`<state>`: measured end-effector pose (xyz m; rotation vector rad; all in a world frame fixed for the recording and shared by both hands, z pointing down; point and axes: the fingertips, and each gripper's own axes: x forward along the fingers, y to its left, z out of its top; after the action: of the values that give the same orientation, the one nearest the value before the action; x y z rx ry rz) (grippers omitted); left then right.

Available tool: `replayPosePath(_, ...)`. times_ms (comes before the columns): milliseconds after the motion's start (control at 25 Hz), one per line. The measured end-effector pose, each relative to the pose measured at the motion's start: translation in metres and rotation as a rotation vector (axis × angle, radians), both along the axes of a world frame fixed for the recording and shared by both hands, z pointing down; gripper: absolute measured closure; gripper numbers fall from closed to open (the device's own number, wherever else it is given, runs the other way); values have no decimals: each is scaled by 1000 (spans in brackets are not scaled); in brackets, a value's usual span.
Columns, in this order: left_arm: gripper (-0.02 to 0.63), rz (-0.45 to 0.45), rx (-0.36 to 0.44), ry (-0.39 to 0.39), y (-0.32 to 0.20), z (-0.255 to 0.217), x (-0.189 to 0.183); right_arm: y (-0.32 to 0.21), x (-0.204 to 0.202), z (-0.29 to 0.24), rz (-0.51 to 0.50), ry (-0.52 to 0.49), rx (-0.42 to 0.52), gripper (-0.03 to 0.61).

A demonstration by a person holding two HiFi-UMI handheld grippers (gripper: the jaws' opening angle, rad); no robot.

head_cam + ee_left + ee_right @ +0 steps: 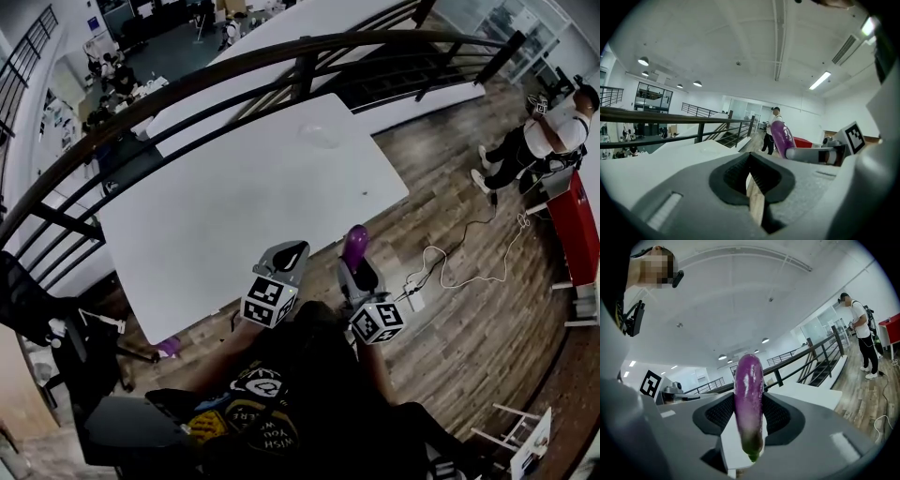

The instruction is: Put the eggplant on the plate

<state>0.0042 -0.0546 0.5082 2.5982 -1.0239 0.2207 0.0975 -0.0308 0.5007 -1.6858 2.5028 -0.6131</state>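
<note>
Right gripper view: we see the right gripper [749, 401] pinching the eggplant [749, 390] between its pads. The purple body runs lengthwise along the jaws and juts past their tips, with the greenish end back toward the camera. Just to its left, the left gripper [750, 161] has its jaws pressed together on nothing. Head view puts both grippers at the near edge of the white table [216, 234]. Ahead of the right jaws and slightly to their left, well across bare tabletop, lies what we take for a faint, clear plate [319, 136], close to the far edge. We judge the loaded right gripper the one to carry forward. Nothing stands in that path, and a dark railing [375, 37] curves beyond the table.
</note>
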Motion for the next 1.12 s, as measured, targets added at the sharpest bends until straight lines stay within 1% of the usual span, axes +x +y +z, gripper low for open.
replayPosePath(240, 609, -41, -55, 3, -34, 15, -2, -40, 5, 21, -27, 8, -58, 380)
replayPosePath(360, 609, -65, -70, -8, -52, 22, 6, -67, 17, 26, -51, 16, -58, 380)
replayPosePath(480, 609, -108, -66, -22, -83, 28, 13, -108, 31, 30, -84, 25, -48, 380)
replayPosePath(560, 609, -149, -66, -32, -106, 36, 19, -135, 41, 34, -114, 27, -49, 380)
replayPosePath(720, 609, -207, -113, -41, -151, 52, 41, -181, 64, 48, -177, 50, -71, 380)
replayPosePath(920, 609, -276, -134, -52, -211, 54, 64, -257, 86, 82, -286, 106, -116, 380)
replayPosePath(1120, 609, -345, -170, -85, -236, 58, 74, -337, 99, 128, -397, 193, -174, 380)
